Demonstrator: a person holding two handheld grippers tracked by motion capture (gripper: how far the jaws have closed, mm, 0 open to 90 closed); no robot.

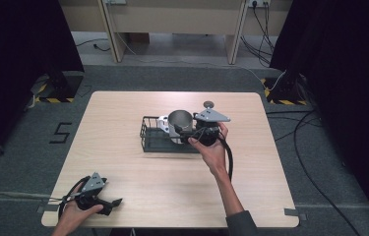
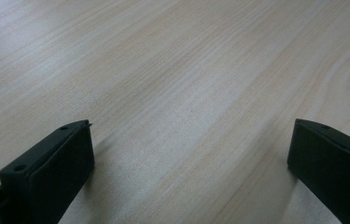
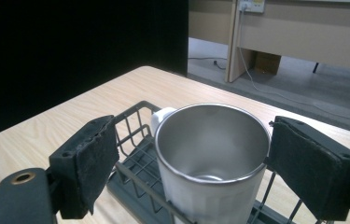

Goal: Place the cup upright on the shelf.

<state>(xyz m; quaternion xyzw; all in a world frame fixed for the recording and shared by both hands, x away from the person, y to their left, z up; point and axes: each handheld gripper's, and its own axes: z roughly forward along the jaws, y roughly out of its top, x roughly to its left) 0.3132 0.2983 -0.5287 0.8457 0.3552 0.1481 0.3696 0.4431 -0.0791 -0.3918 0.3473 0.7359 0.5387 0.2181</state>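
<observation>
Right gripper (image 3: 191,172) spread around the steel cup (image 3: 210,158), pads either side, right one touching or nearly. Cup upright in the black wire basket (image 1: 150,135), mid-table. Left gripper (image 2: 189,163) spread, empty, low over the near-left corner. Table (image 1: 123,162): pale wood grain. Room: grey carpet, dark curtains both sides.

Light wood tabletop (image 1: 123,147) set on grey carpet (image 1: 172,78). Black curtains (image 1: 19,44) hung at both sides. Beige desk (image 1: 172,19) placed behind; cables (image 1: 315,147) trailed across floor; hazard-taped stand bases (image 1: 56,88) seen.
</observation>
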